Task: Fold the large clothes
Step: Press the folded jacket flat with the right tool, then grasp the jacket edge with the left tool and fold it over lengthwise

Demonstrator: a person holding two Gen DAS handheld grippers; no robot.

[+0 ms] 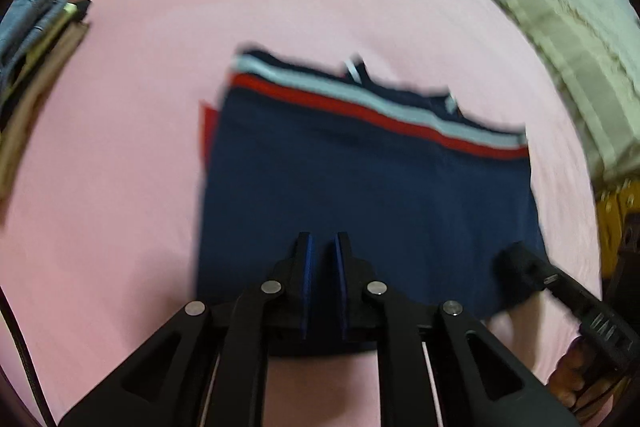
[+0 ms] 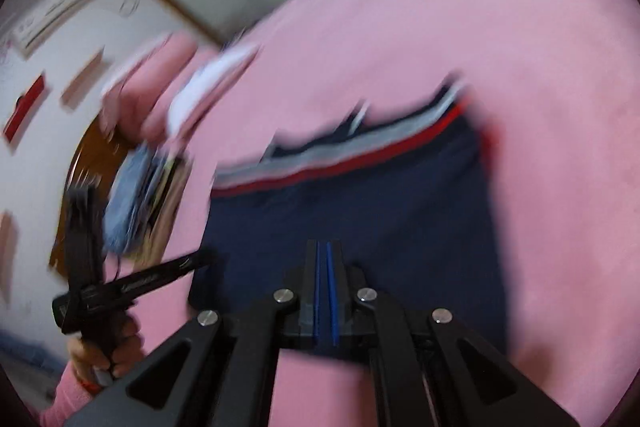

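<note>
Navy garment (image 1: 360, 195) lying folded just ahead of both grippers, stripe edge far; left gripper (image 1: 323, 247) hovering slightly parted, right gripper (image 2: 323, 255) nearly closed, both holding nothing.

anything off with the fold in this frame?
One thing: the folded navy garment with red and white stripes lies flat on the pink bedsheet, but a red layer sticks out past its left edge, so the layers aren't aligned. Frames are blurred.
</note>
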